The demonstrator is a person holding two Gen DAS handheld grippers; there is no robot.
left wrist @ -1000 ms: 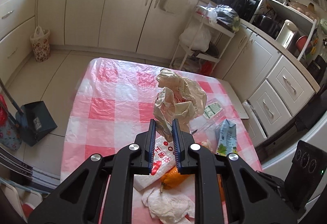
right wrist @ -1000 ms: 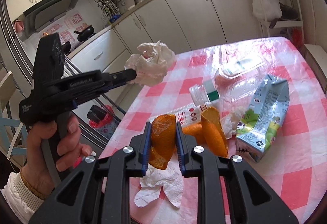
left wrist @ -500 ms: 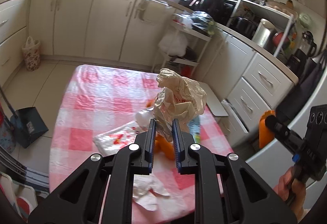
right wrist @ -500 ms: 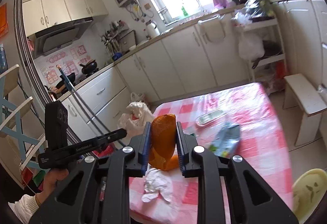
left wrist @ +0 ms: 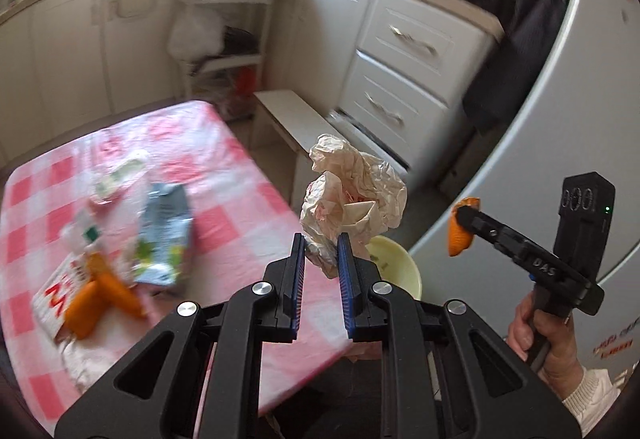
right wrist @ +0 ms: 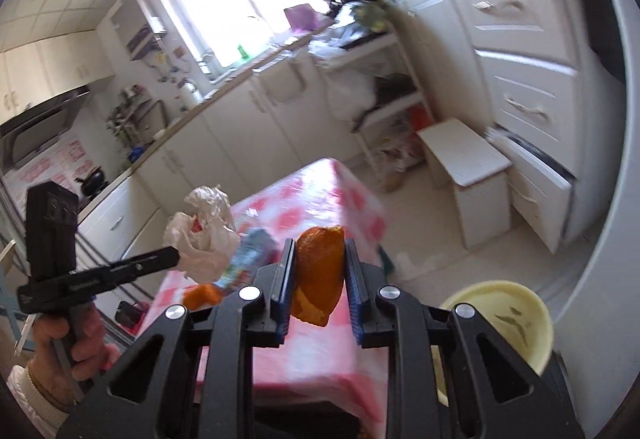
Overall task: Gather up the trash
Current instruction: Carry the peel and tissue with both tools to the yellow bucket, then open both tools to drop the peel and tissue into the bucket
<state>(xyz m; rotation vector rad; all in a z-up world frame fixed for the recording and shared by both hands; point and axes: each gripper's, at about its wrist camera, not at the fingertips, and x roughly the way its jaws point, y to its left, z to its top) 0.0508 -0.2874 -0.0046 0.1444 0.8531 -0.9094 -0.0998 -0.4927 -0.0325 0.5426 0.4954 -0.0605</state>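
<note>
My left gripper [left wrist: 320,245] is shut on a crumpled pale plastic bag [left wrist: 352,199], held in the air past the table's right edge. My right gripper [right wrist: 319,251] is shut on a piece of orange peel [right wrist: 320,275]. In the left wrist view that peel [left wrist: 460,233] hangs at the right gripper's tip, right of the bag. In the right wrist view the bag [right wrist: 204,235] sits at the left gripper's tip, to the left. A pale yellow bin [right wrist: 508,319] stands on the floor below, also partly hidden behind the bag as the bin [left wrist: 396,267].
The pink checked table [left wrist: 224,175] still carries a blue carton [left wrist: 164,231], more orange peels [left wrist: 100,295], a red-and-white wrapper [left wrist: 52,291] and a clear bottle [left wrist: 116,175]. A white stool [right wrist: 468,167], drawers [left wrist: 404,71] and a fridge [left wrist: 560,111] border the floor space.
Both grippers swung right, off the table toward the yellow bin, each keeping its load. The table slid to the left of the views and the bin came into sight.
</note>
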